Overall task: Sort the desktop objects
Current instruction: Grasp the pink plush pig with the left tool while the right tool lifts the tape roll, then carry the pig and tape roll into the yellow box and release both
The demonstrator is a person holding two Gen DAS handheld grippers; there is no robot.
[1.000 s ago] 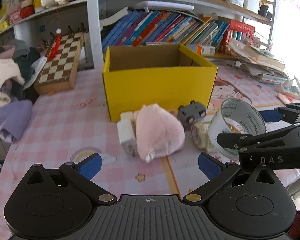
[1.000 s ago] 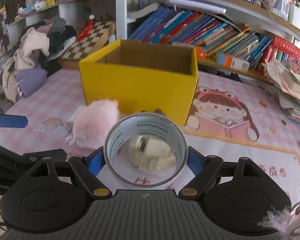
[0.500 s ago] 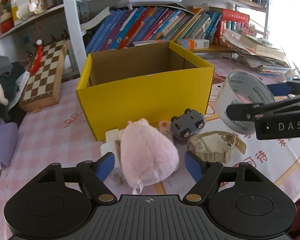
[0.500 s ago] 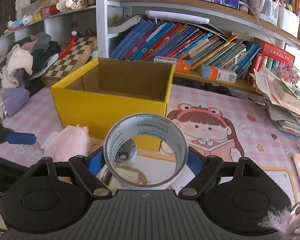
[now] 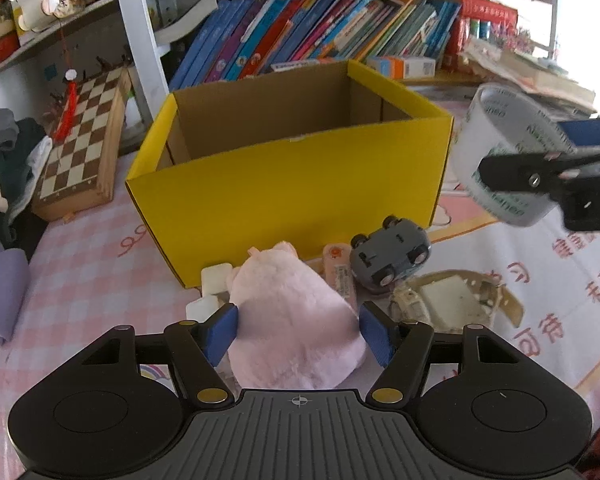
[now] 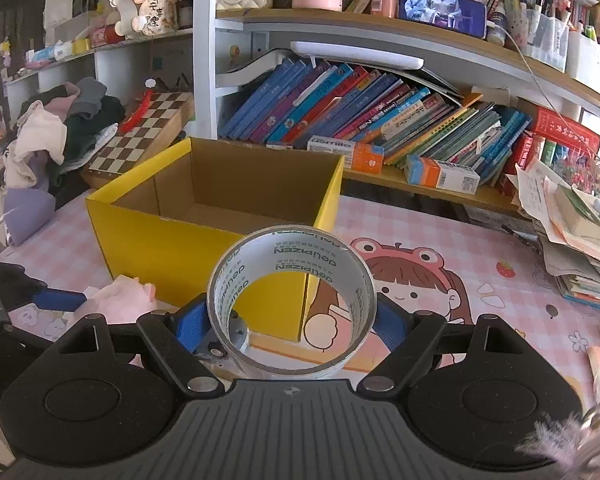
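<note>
A pink plush toy (image 5: 296, 312) lies on the desk in front of the yellow cardboard box (image 5: 284, 196). My left gripper (image 5: 298, 334) straddles it, its jaws closing, and both blue pads (image 5: 220, 332) touch the plush's sides. My right gripper (image 6: 292, 320) is shut on a roll of clear tape (image 6: 300, 252) and holds it in the air near the box's (image 6: 172, 248) front right corner. The left wrist view shows the tape (image 5: 500, 136) at the right, above the table. The box's inside looks empty.
A grey toy car (image 5: 392, 256) lies upside down by the box, beside a small pink tube (image 5: 338, 268), white blocks (image 5: 214, 280) and a beige watch (image 5: 448, 300). A chessboard (image 5: 80, 148) and clothes sit left. Books (image 6: 360, 112) line the shelf behind; papers (image 6: 572, 220) pile up right.
My left gripper moved forward over the plush and its jaws narrowed onto its sides. The right gripper carried the tape up and toward the box.
</note>
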